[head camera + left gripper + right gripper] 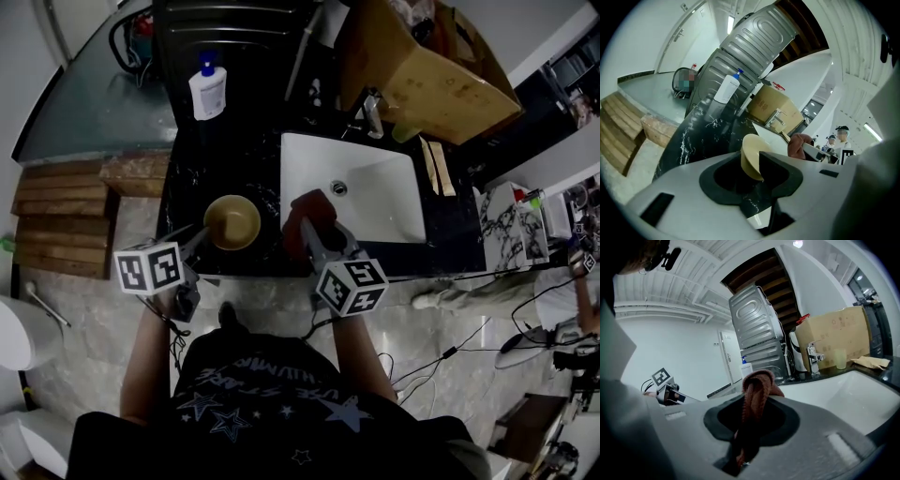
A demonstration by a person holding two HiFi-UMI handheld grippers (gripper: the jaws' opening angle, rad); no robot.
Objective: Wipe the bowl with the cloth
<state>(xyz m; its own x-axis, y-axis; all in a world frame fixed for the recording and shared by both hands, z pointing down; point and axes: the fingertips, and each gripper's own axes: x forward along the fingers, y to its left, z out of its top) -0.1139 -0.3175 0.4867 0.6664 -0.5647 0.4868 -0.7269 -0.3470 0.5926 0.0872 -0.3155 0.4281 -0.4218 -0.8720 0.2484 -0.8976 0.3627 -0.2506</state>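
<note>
Bowl (232, 221) not yet wiped — my left tool (200, 238) gapes around its near rim, right tool (315, 231) clamps the cloth (309, 204).

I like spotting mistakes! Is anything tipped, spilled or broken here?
Nothing stands out. The bowl sits upright on the counter beside the sink, and the cloth is bunched in the right gripper. No spill shows.

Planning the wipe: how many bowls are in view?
1: a tan round bowl on the black marble counter, left of the white sink, rim between the left gripper's jaws. No other shows.
</note>
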